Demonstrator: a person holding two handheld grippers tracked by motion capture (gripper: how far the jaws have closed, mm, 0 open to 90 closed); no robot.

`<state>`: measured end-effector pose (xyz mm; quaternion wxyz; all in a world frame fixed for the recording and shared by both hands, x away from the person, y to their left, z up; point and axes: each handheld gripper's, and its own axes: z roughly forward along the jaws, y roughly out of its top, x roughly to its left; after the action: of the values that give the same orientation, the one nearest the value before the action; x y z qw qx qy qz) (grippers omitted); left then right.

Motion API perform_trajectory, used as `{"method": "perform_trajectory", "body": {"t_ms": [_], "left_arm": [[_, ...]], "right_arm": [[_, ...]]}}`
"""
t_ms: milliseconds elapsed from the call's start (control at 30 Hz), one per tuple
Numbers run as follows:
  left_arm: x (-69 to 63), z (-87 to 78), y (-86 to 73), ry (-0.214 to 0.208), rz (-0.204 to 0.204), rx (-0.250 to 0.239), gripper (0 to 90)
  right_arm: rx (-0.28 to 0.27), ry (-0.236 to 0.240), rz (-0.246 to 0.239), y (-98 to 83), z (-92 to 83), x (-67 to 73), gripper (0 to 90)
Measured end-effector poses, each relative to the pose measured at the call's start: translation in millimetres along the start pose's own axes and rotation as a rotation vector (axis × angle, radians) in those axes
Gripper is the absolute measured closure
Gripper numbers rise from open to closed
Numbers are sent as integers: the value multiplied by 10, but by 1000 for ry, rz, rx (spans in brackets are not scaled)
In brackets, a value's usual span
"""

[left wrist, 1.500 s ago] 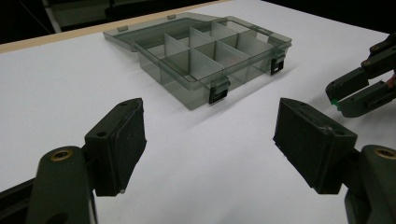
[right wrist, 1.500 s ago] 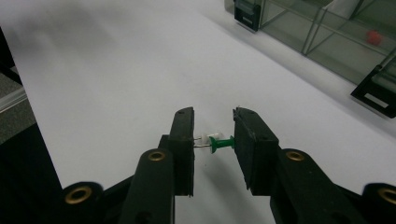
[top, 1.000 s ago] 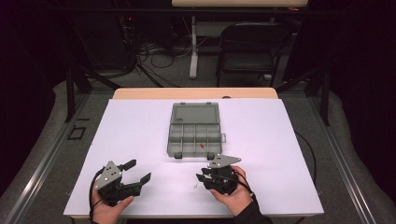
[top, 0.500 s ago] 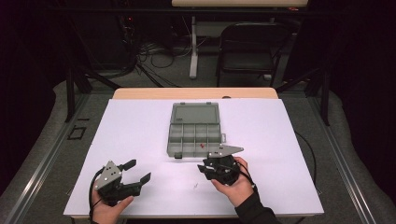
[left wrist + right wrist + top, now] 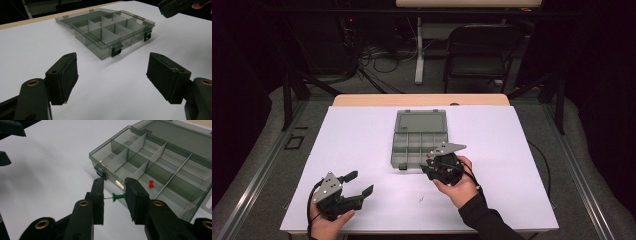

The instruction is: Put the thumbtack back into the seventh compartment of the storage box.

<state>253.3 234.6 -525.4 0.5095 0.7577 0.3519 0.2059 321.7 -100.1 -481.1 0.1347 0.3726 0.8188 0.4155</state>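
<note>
Right hand-held gripper (image 5: 113, 196): raised above the counter (image 5: 362, 135) just beside the organiser box (image 5: 419, 137) at its near edge, jaws clamped end to end on a green pushpin (image 5: 118, 196). Left hand-held gripper (image 5: 357, 184): low near the counter's near left corner, jaws apart, nothing between. Red pushpin (image 5: 150, 184): inside a box compartment.

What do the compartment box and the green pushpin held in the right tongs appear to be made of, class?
Compartment box: smoky see-through plastic, probably; dividers show through its glossy walls. Green pushpin: glossy plastic-looking head, with a thin shiny shaft, likely metal.
</note>
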Motion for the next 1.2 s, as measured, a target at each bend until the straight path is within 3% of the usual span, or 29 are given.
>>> {"method": "perform_trajectory", "body": {"t_ms": [400, 733, 1200], "left_arm": [[3, -1, 1, -1, -1, -1, 245], [5, -6, 2, -1, -2, -4, 246], [14, -9, 2, -2, -4, -5, 245]], "right_arm": [[15, -34, 39, 135, 159, -115, 691], [37, -76, 36, 250, 319, -171, 691], [60, -114, 73, 278, 504, -298, 690]]}}
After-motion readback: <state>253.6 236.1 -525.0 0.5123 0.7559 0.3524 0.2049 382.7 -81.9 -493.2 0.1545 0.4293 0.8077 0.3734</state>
